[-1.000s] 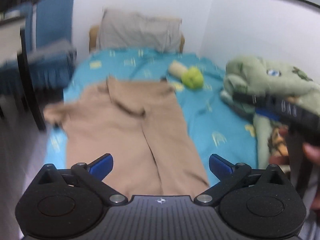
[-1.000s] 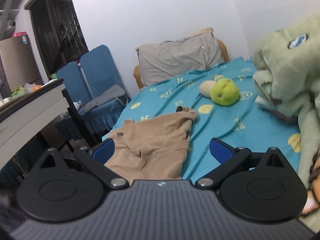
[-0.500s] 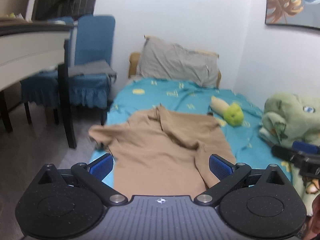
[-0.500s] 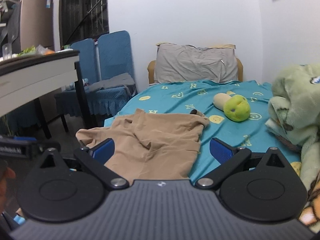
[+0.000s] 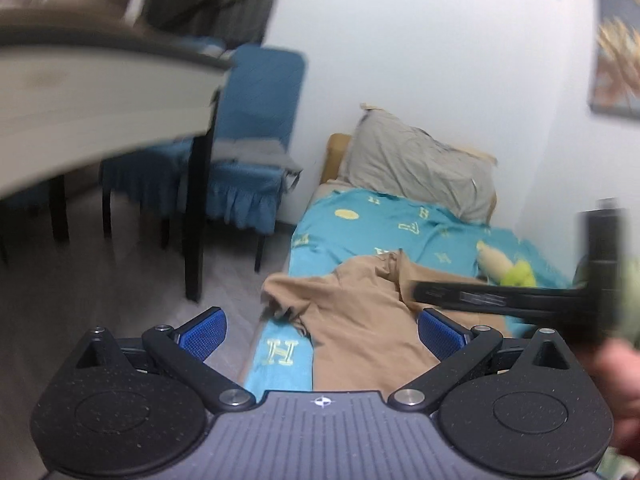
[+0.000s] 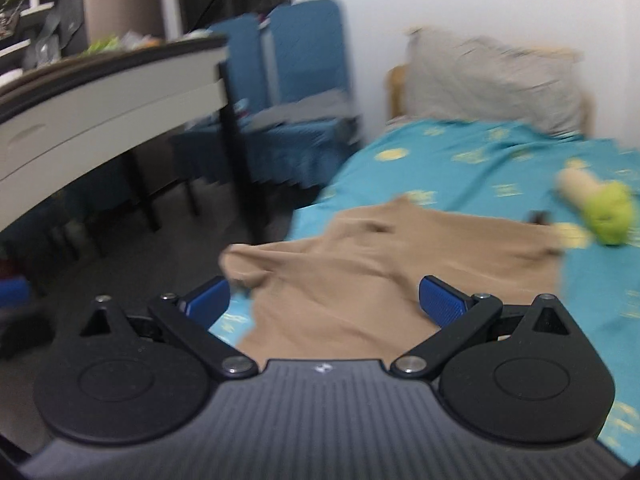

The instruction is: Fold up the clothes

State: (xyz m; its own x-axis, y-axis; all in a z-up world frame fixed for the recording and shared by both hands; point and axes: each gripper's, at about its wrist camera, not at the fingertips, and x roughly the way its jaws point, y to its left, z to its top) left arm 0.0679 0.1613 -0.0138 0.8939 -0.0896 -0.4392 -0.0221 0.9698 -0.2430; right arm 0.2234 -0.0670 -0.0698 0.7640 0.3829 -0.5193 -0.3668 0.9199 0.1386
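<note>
Both views had swung left toward the dark-legged white table (image 5: 100,92). The crumpled tan cloth garment (image 6: 400,276) lay unfolded on the teal sheet, beside that table; left gripper (image 5: 320,330) and right gripper (image 6: 324,300) gaped, released, so folding had not begun.

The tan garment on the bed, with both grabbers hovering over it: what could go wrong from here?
Part of the tan garment hangs over the edge of the bed; a one-sided tug might drag it to the floor. It lies rumpled, so an open gripper could pinch several layers and fold crookedly. In the left wrist view the right gripper crosses close ahead of the left gripper; they might bump.
</note>
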